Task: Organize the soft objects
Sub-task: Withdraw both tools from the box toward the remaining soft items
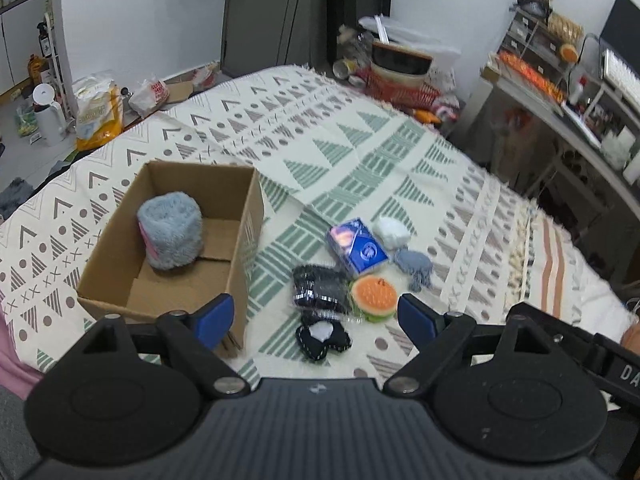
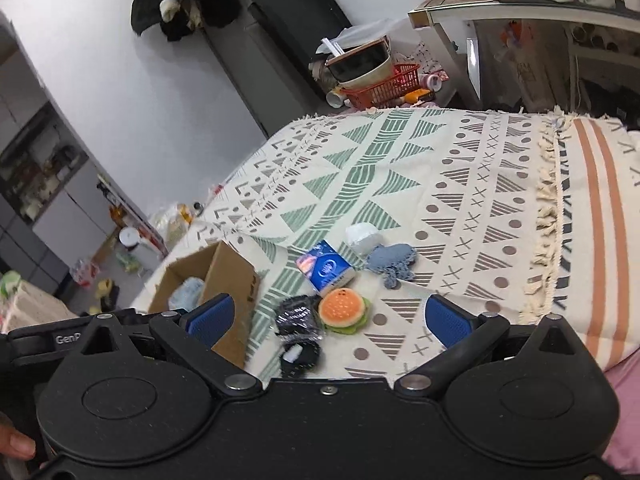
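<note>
Both grippers hang above the patterned bedspread (image 1: 360, 152) with their blue-padded jaws spread wide and nothing between them: the left gripper (image 1: 316, 318) over the near corner of the cardboard box (image 1: 240, 264), the right gripper (image 2: 328, 320) over the loose pile. Just ahead of the pads lie a black plush piece with a white patch (image 1: 322, 336), a black item in clear wrap (image 1: 318, 288) and a burger-shaped toy (image 1: 374, 298) touching it. Beyond these sit a blue tissue pack (image 1: 358, 250), a grey-blue knitted piece (image 1: 414, 266) and a white soft lump (image 1: 394, 232), all close together on the bedspread, outside the box. Only the left wrist view looks down into the box, where a fluffy blue-grey roll (image 1: 170, 232) stands against the left wall; the right wrist view catches just a sliver of it past the box's side. A fingertip (image 2: 16, 446) shows only in the right wrist view, at its lower left edge.
</note>
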Demonstrator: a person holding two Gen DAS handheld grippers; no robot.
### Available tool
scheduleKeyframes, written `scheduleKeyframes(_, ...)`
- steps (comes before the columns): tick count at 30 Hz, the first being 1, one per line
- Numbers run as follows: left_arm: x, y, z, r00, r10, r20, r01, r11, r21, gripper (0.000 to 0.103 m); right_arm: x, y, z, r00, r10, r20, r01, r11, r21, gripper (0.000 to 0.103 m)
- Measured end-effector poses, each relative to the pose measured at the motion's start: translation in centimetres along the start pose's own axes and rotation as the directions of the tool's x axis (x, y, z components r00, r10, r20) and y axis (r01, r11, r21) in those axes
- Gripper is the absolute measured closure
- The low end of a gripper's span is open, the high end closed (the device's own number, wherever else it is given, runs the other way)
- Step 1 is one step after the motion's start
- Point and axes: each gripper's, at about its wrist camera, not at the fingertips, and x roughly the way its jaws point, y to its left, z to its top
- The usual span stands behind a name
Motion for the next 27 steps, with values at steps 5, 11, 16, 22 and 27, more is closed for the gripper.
scheduleKeyframes(5,0.9,-0.9,-0.8,1.0,0.025,-0.013,-0.025,1.0,0.011,0.015,0.6,-0.8,0.0,0.999,0.007,-0.032,-0.007,1.0,0.005,0.0)
scheduleKeyframes(11,2.2,-1.4,-1.3,0.999,0.02,-0.027,-0.02,1.0,-0.007,0.015,1.8,-2.1,0.0,0.998,0.029,-0.061,-0.026,0.999,0.04,0.0)
scheduleKeyframes(16,3.3,-1.7,-1.8,0.999,0.031,-0.037,-0.031,1.0,-0.003,0.015,2.6,-2.7,0.2,0.996,0.014,-0.091,-0.007,0.997,0.076,0.0)
scheduleKeyframes(22,5.2,-2.1,-2.5,0.997,0.028,-0.067,-0.028,1.0,-0.005,0.016,3.0,-3.1,0.2,0.996,0.011,-0.088,-0.003,0.995,0.096,0.0)
scheduleKeyframes(27,7.1,-2.2,-2.5,0.995,0.014,-0.098,-0.016,1.0,-0.025,0.018,4.3,-3.6,0.5,0.994,-0.002,-0.113,0.017,0.991,0.131,0.0)
